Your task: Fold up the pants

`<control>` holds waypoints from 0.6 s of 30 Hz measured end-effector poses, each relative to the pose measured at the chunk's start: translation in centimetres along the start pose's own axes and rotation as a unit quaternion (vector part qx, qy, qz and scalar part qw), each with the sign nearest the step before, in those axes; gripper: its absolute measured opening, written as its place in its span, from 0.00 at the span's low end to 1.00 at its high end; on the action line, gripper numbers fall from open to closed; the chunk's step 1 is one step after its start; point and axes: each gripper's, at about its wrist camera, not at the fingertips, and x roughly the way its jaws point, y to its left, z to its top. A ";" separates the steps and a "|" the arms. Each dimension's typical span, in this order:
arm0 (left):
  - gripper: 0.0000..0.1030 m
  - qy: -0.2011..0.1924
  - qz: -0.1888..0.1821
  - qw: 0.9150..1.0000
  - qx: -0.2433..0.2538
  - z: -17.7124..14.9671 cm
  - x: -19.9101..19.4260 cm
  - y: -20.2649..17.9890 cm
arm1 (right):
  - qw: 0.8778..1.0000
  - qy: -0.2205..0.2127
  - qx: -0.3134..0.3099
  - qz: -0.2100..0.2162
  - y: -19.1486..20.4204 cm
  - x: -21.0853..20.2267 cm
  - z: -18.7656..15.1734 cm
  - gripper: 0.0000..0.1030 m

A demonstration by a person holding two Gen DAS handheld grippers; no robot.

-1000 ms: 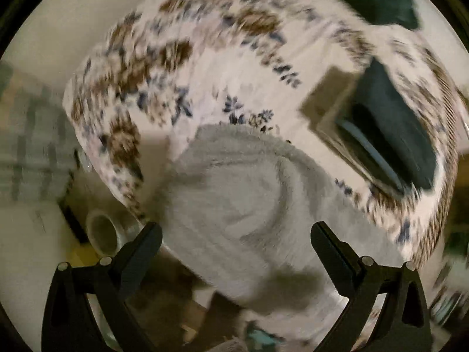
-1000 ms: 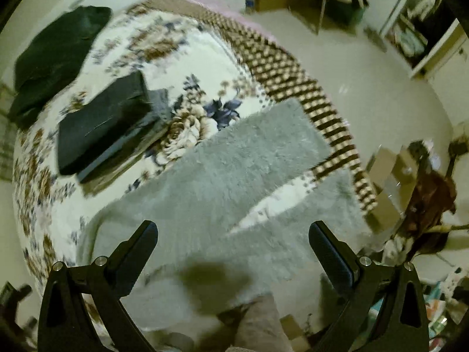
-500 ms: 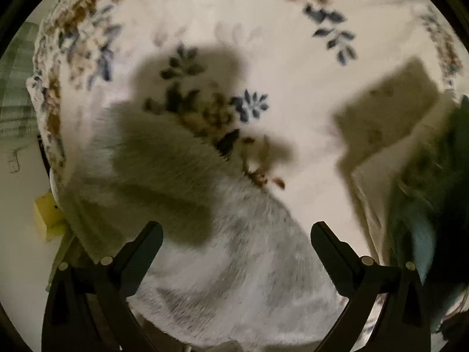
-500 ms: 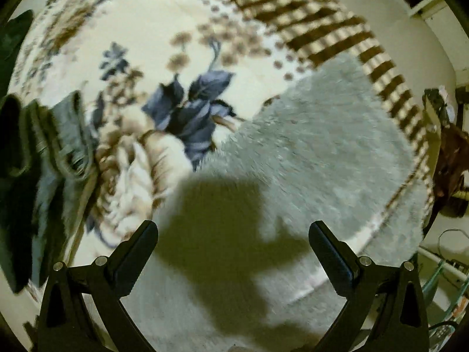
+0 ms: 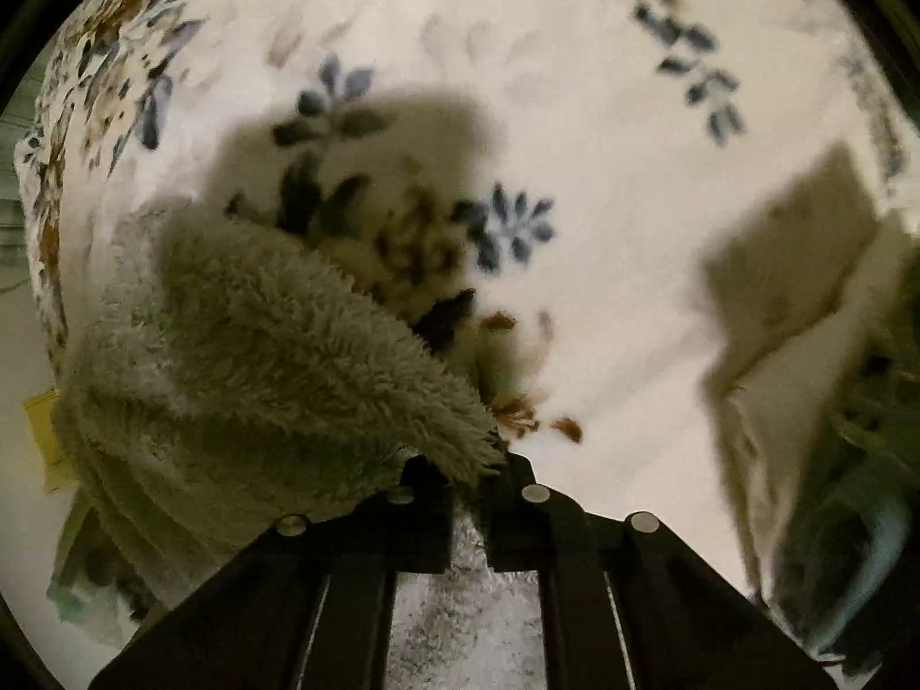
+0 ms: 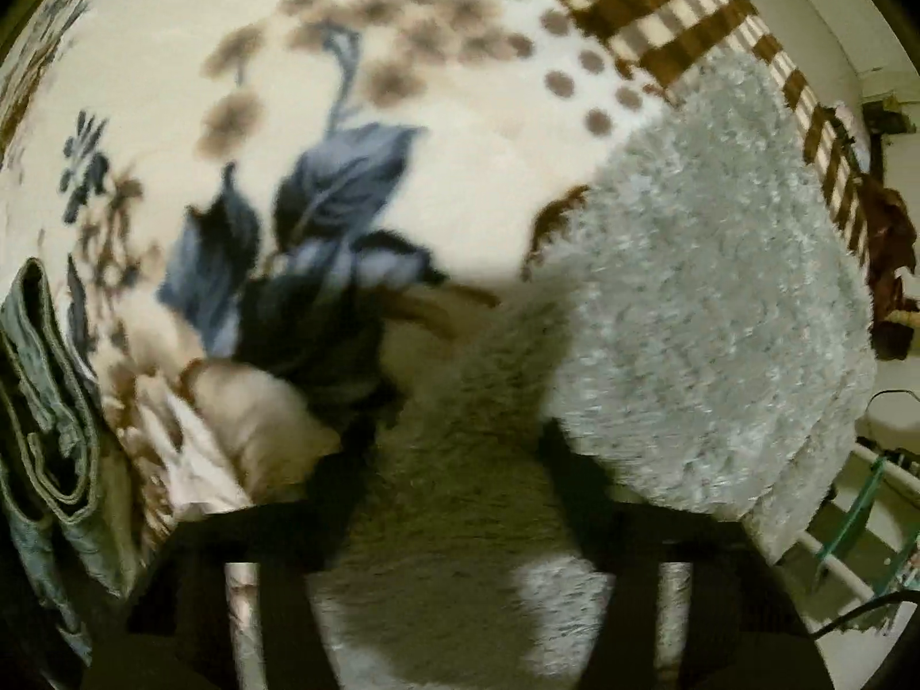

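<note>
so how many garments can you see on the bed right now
2: fluffy grey pants spread at the bedspread's right edge, pinched by the left gripper, and a folded grey-green garment at the left. More may be out of view.

Both wrist views look steeply down, very close over the floral blanket (image 5: 604, 172); they share the fluffy grey pants (image 5: 259, 356) at lower frame.
</note>
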 end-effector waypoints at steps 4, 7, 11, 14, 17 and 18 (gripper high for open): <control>0.04 -0.020 -0.062 0.998 0.008 -0.6 -4.8 1.4 | 0.999 -0.040 -0.018 0.011 -0.8 -2.2 -0.6 0.09; 0.04 -0.034 -0.124 0.992 0.009 -1.1 -9.5 3.1 | 0.996 -0.069 -0.029 0.056 -1.9 -5.5 -1.6 0.08; 0.04 -0.051 -0.184 0.982 0.016 -4.3 -13.2 7.1 | 0.983 -0.123 -0.045 0.127 -5.1 -12.0 -5.1 0.07; 0.04 -0.057 -0.221 0.973 0.022 -6.4 -14.6 10.6 | 0.970 -0.161 -0.044 0.175 -10.3 -15.7 -10.6 0.07; 0.04 -0.065 -0.237 0.968 0.040 -8.9 -15.3 15.2 | 0.960 -0.185 -0.037 0.206 -17.2 -17.7 -15.8 0.07; 0.04 -0.065 -0.234 0.969 0.052 -9.9 -15.0 16.6 | 0.959 -0.191 -0.036 0.207 -18.9 -17.9 -16.9 0.07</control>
